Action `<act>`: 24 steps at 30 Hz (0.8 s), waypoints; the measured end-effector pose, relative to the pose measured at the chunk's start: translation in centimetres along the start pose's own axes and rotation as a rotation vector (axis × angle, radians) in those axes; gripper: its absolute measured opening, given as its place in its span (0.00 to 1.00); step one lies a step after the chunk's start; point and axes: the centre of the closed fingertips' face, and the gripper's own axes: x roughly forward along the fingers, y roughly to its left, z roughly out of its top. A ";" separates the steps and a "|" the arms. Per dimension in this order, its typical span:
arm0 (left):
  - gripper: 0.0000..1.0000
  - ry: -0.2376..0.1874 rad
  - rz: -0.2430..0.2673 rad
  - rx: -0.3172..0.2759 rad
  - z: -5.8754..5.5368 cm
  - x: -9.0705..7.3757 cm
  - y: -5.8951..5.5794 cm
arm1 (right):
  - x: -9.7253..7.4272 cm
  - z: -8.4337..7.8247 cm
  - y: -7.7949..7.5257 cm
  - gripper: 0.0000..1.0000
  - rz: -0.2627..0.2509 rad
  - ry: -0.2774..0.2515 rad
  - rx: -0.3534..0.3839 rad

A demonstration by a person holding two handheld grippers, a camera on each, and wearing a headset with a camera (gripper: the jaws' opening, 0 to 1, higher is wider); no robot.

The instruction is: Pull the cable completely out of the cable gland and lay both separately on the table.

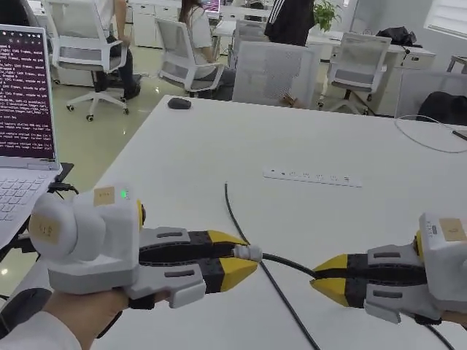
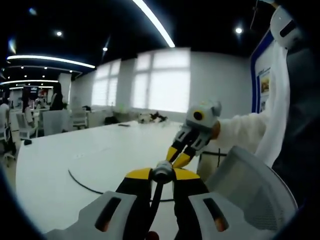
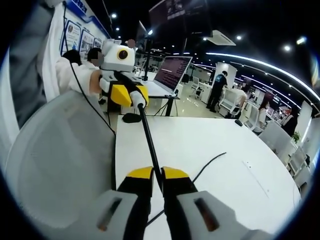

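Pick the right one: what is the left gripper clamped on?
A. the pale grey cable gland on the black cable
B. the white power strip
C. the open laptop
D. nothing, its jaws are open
A: in the left gripper view the pale grey cable gland sits pinched between the yellow tips of the left gripper, and the black cable runs on to the right gripper.

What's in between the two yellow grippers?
A stretch of black cable, running from the white cable gland in the left gripper to the right gripper. The head view shows it.
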 end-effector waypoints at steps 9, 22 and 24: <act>0.16 0.003 -0.004 -0.001 -0.1 0.1 0.0 | 0.3 -0.5 0.2 0.10 0.004 0.028 -0.007; 0.16 -0.015 -0.007 -0.012 0.2 0.0 -0.1 | 1.0 3.4 0.4 0.22 -0.006 -0.008 -0.080; 0.16 -0.013 -0.011 -0.012 0.1 0.1 -0.2 | 1.4 4.6 0.9 0.21 0.008 -0.029 -0.112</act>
